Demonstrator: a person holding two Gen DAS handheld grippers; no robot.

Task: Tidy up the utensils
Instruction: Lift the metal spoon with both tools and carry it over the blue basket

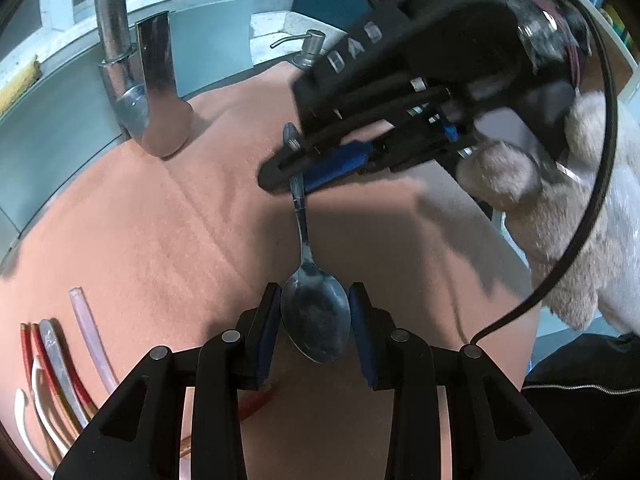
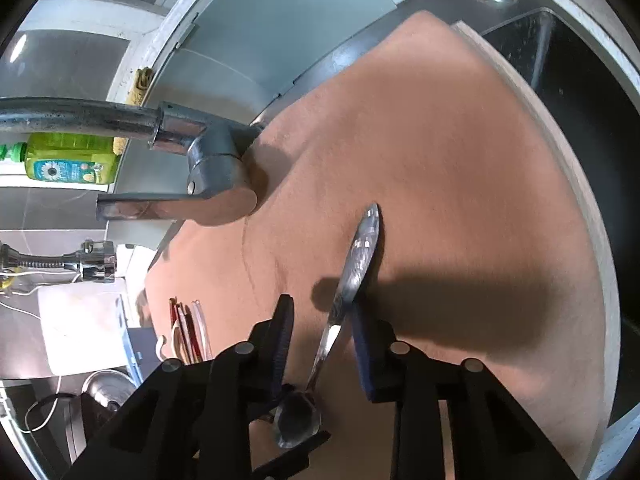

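Above the salmon-pink felt mat [image 1: 140, 216], the left gripper [image 1: 315, 322] is clamping the dull metal spoon [image 1: 314, 312] by its bowl while the right gripper [image 2: 320, 344] is standing open around its handle.

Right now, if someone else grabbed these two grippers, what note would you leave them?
Left gripper: shut on the spoon, at its bowl.
Right gripper: open around the spoon's handle, which touches one pad only.
Done: the other utensils lie in a row near the mat edge.
Left: probably lay the spoon beside that row.
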